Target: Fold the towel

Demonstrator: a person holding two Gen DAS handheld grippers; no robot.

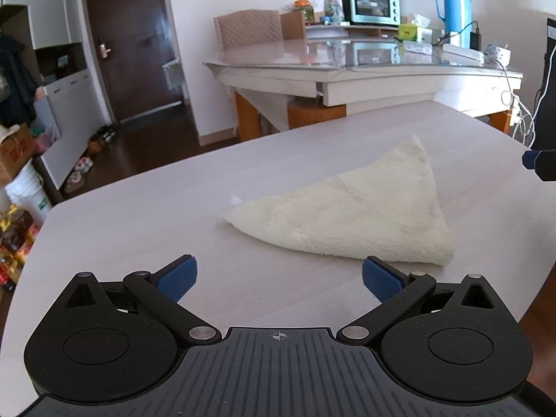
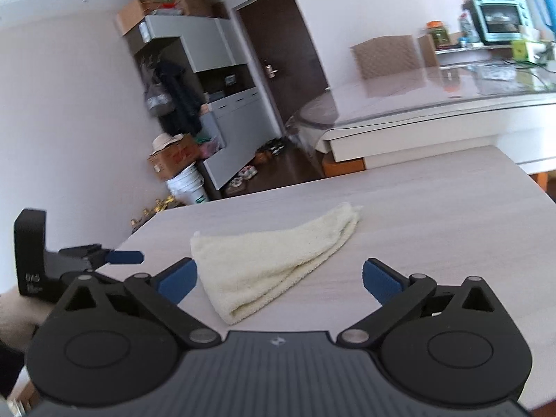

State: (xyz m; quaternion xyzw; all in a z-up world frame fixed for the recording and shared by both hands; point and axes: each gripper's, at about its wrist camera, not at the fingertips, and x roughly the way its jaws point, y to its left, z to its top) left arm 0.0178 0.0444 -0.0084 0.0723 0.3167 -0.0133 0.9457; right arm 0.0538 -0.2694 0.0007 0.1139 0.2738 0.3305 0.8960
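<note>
A cream towel (image 1: 351, 212) lies folded into a triangle on the pale wood table (image 1: 139, 222). My left gripper (image 1: 279, 279) is open and empty, held just short of the towel's near edge. In the right wrist view the towel (image 2: 274, 260) lies doubled over with its fold toward me. My right gripper (image 2: 279, 279) is open and empty, with the towel's near corner between its blue fingertips (image 2: 180, 279). The left gripper (image 2: 104, 257) shows at the left of that view. The right gripper's tip shows at the right edge of the left wrist view (image 1: 540, 165).
A glass-topped dining table (image 1: 365, 66) stands behind the work table, with a teal oven (image 1: 373, 3), a blue thermos (image 1: 453, 10) and cables. A chair (image 1: 248, 29), a dark door (image 1: 132, 41), cabinets and floor clutter (image 1: 21, 187) are at the left.
</note>
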